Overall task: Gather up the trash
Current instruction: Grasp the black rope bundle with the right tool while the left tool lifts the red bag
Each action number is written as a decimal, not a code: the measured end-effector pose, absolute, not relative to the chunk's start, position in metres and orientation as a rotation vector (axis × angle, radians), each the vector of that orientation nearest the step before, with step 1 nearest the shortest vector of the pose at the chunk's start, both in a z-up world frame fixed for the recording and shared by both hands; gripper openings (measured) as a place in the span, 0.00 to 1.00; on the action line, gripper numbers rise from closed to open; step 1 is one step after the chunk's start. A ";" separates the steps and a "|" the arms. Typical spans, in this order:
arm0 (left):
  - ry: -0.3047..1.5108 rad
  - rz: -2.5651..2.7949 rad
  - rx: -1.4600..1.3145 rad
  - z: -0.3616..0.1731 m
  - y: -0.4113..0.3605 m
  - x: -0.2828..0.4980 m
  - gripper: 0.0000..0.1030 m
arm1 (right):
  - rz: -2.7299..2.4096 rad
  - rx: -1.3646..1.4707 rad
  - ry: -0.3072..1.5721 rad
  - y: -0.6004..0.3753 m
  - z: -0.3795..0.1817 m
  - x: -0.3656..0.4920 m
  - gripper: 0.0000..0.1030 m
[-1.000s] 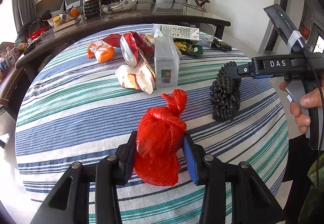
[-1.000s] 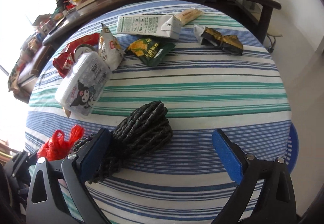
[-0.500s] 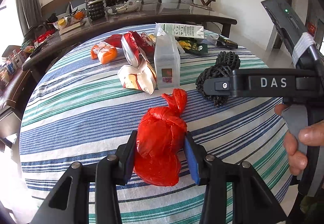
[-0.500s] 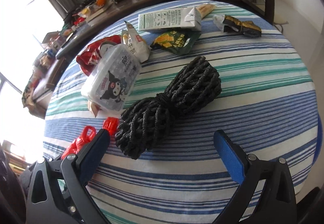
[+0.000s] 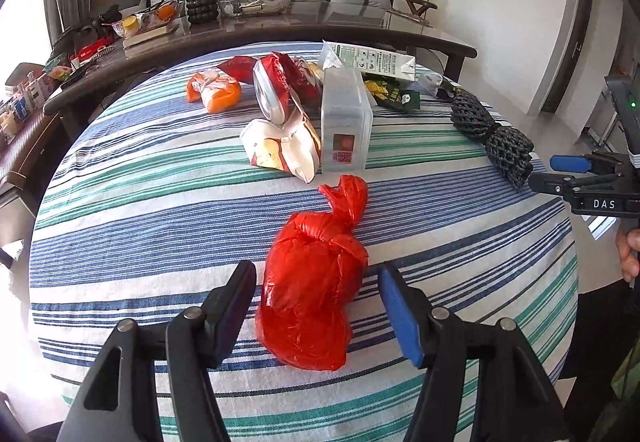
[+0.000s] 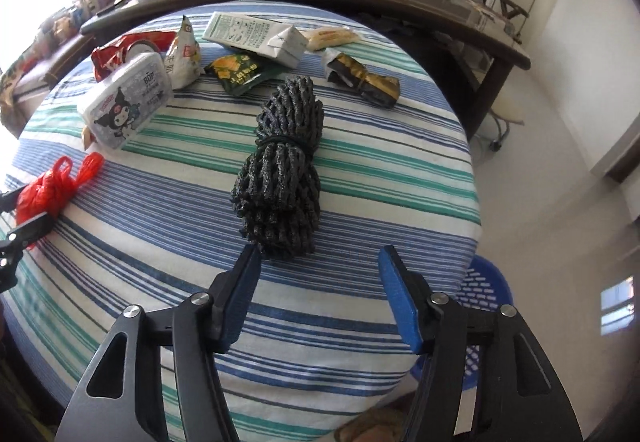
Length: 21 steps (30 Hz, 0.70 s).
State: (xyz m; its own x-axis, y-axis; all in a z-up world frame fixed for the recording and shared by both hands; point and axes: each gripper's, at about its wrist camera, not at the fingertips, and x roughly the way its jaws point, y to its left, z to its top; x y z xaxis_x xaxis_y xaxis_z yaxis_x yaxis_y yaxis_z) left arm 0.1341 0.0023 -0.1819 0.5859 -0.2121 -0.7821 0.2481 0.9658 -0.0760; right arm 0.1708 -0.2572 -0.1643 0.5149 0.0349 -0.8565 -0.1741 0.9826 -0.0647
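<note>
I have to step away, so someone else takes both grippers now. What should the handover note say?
Left gripper: jaws opening, the knotted red plastic bag lies between them on the striped tablecloth, pads off it.
Right gripper: jaws closing, nothing between them; the black rope bundle lies just ahead.
Milk carton, snack wrappers and the clear plastic box sit farther back.
Nothing is lifted; every piece still needs collecting.

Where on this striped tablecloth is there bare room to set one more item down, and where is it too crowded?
Free: the wide strip of tablecloth left of the red bag, and the near stripes right of the black rope bundle. Crowded: the far side, where the clear box, milk carton and snack wrappers cluster.
</note>
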 end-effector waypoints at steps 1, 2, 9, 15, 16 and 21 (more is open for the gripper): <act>0.911 -0.278 0.039 -0.181 0.004 0.133 0.63 | 0.124 -0.138 1.016 -0.263 -0.161 0.168 0.80; 0.911 -0.290 0.037 -0.179 0.006 0.132 0.63 | 0.131 -0.125 1.006 -0.268 -0.158 0.165 0.82; 0.885 -0.320 0.047 -0.167 0.025 0.128 0.63 | 0.248 0.062 0.967 -0.272 -0.139 0.178 0.92; 0.923 -0.372 0.076 -0.171 0.017 0.140 0.63 | 0.246 0.129 1.087 -0.258 -0.146 0.240 0.94; 0.923 -0.369 0.091 -0.172 0.014 0.141 0.63 | 0.251 0.145 1.103 -0.256 -0.147 0.247 0.94; 0.925 -0.363 0.135 -0.172 0.005 0.142 0.63 | 0.309 0.211 1.185 -0.237 -0.153 0.270 0.90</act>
